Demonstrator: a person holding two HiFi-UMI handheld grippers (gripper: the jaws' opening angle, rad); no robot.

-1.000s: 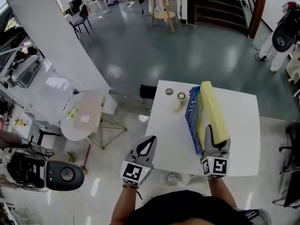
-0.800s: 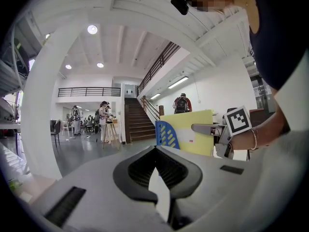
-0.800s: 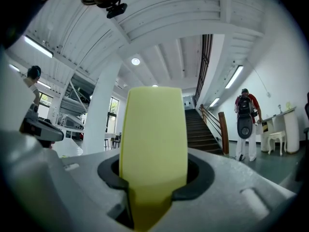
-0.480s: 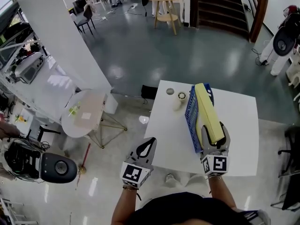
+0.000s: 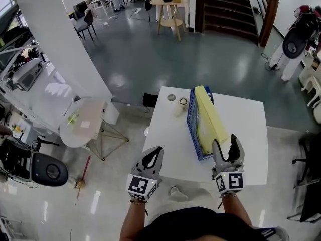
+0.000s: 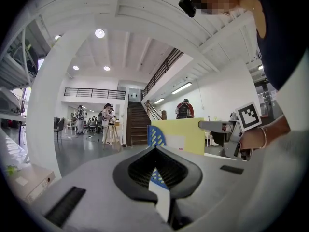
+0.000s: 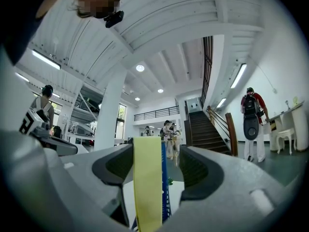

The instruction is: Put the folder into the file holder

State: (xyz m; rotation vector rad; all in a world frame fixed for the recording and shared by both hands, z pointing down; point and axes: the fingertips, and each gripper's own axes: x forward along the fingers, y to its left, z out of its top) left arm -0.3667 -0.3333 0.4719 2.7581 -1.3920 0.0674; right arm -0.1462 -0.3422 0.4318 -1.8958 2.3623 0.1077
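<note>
A yellow folder (image 5: 210, 117) stands on edge inside the blue file holder (image 5: 192, 129) on the white table (image 5: 165, 144). My right gripper (image 5: 225, 147) sits just behind the folder's near end. Its jaws are opening. In the right gripper view the folder's edge (image 7: 147, 178) runs between the jaws of that gripper (image 7: 152, 151) with a gap on the right, and the holder (image 7: 164, 178) shows beside it. My left gripper (image 5: 153, 157) hovers at the table's near left edge, shut and empty. Its own view shows the left gripper (image 6: 156, 153), the folder (image 6: 178, 135) and the holder (image 6: 155, 135).
A small white cup (image 5: 183, 103) and a round disc (image 5: 171, 98) sit on the table's far left corner, close to the holder. A round side table (image 5: 83, 122) stands on the floor to the left. A staircase (image 5: 220, 9) rises behind.
The folder has dropped from a tilted hold down into the holder. My right gripper has opened off its near end and drawn back toward me. The left gripper stays put.
</note>
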